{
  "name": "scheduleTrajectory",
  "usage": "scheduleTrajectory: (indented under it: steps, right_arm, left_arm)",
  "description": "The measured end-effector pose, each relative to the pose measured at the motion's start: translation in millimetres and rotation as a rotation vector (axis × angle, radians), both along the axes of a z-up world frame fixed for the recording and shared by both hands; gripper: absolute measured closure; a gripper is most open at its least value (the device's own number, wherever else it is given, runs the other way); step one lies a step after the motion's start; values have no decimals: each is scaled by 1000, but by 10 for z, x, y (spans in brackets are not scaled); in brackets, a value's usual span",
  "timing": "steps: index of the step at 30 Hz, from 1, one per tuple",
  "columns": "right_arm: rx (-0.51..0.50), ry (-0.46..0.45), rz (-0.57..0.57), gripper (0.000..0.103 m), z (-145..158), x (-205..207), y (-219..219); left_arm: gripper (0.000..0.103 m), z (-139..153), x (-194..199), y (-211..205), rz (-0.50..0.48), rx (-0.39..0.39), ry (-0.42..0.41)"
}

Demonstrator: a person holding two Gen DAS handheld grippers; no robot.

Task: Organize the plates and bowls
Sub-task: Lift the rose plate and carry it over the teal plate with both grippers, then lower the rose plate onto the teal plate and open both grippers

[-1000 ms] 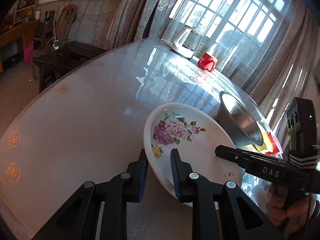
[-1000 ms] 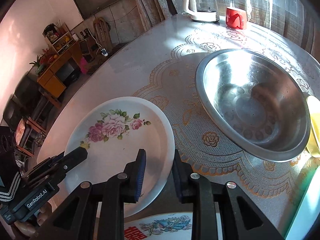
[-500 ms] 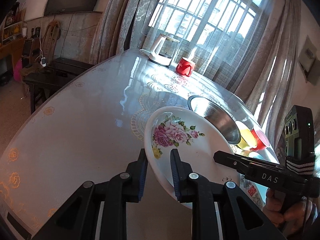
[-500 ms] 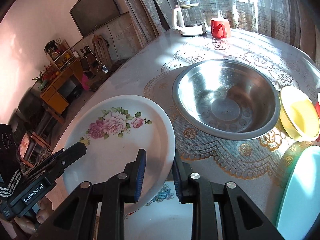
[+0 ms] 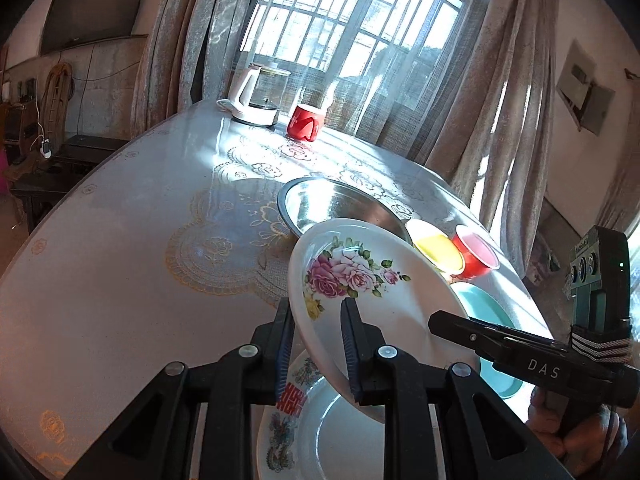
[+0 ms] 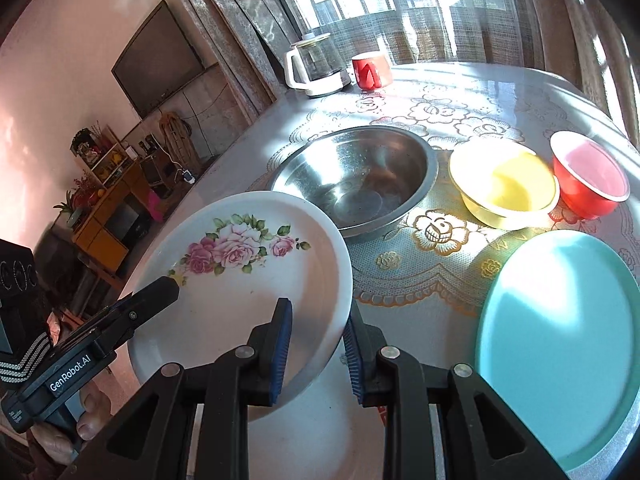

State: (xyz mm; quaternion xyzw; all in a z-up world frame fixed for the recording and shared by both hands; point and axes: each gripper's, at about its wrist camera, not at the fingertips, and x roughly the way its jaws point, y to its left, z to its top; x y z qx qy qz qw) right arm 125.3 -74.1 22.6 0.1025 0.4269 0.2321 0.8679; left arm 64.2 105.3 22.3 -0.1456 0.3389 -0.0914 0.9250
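Note:
A white plate with pink roses [image 5: 360,280] [image 6: 240,272] hangs tilted above the table, held at two sides. My left gripper [image 5: 317,330] is shut on its near rim. My right gripper [image 6: 318,332] is shut on the opposite rim, and it shows in the left wrist view as a black finger [image 5: 480,336]. Directly below the rose plate lies a white plate with red characters and a dragon pattern [image 5: 316,420]. A steel bowl [image 6: 360,176], a yellow bowl [image 6: 504,184], a red bowl [image 6: 588,180] and a teal plate [image 6: 560,340] stand beyond and to the right.
A glass kettle on a white base [image 5: 260,96] and a red mug [image 5: 306,122] stand at the far edge by the curtained window. The round table [image 5: 120,240] has a lace-pattern cover. Furniture and a wall television [image 6: 160,60] lie past its left edge.
Both grippers have carried the rose plate to the right and slightly up, from bare table to above the red-lettered plate. The yellow bowl, red bowl and teal plate have come into view.

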Motion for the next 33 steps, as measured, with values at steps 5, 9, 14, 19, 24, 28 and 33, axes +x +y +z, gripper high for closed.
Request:
scheduleTrajectory:
  steps: [5, 9, 14, 19, 24, 28, 33]
  right_arm:
    - [10, -6, -51, 76, 11, -86, -245]
    - [29, -2, -89, 76, -7, -140, -462]
    - [45, 3, -139, 76, -43, -228, -704]
    - [60, 9, -191, 76, -62, -310, -975]
    - [59, 14, -250, 76, -86, -377, -1244]
    - [59, 23, -302, 76, -127, -410, -1452]
    - [75, 43, -372, 76, -217, -414, -1732]
  left_arm:
    - [81, 27, 46, -229, -49, -1, -5]
    - [81, 40, 84, -428, -87, 12, -2]
    - [81, 61, 83, -674, -138, 35, 1]
    - [81, 44, 100, -931, -190, 49, 17]
    - [81, 9, 171, -1219, -241, 61, 42]
    - [81, -36, 252, -1458, -281, 66, 76]
    - [81, -108, 341, -1759, -328, 97, 117]
